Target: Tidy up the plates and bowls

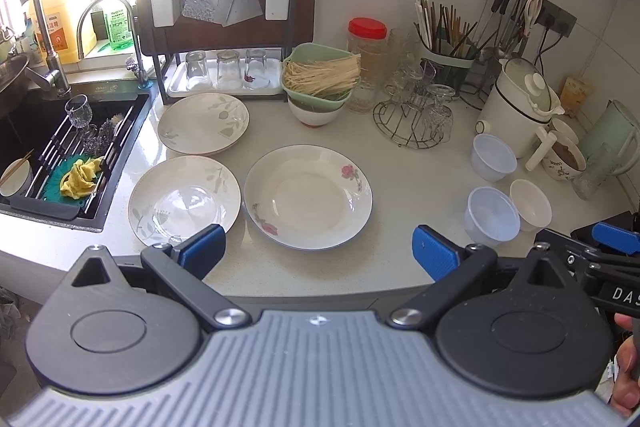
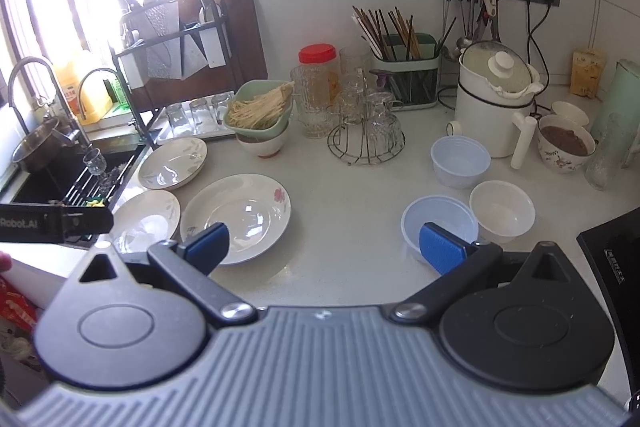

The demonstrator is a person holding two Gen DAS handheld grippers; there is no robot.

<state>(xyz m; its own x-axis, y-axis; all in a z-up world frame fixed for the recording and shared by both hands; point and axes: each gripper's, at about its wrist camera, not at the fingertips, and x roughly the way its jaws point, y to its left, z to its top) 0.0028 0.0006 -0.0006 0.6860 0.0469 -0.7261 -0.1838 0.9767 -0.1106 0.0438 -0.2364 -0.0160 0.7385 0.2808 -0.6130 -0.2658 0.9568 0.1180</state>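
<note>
— Plates first: how do yours lie?

— Three lie flat and face up on the counter (image 1: 400, 163), all round, so none has a long axis. The rose plate (image 1: 308, 197) sits nearest your left gripper (image 1: 318, 253), its rose print toward the far right of the rim. Just left of it lies the near leaf plate (image 1: 184, 201), and behind that the far leaf plate (image 1: 203, 123), beside the sink (image 1: 48, 135).

— And the bowls?

— Upright, mouths up, well to the right. Two translucent bowls (image 2: 439, 223) (image 2: 460, 155) and a white bowl (image 2: 502, 211) stand close together in front of the white pot (image 2: 496, 107).

— Where do these fall against your jaws?

— Your left gripper is spread wide and empty; the rose plate lies ahead between its blue pads (image 1: 202, 247), and the left pad overlaps the near leaf plate's rim in view. Your right gripper (image 2: 324, 247) is equally wide and empty; its right pad covers the edge of the near translucent bowl, its left pad the rose plate (image 2: 236, 217).

— Pose?

— Both grippers are held level above the counter's front edge, side by side, pointing toward the wall.
</note>
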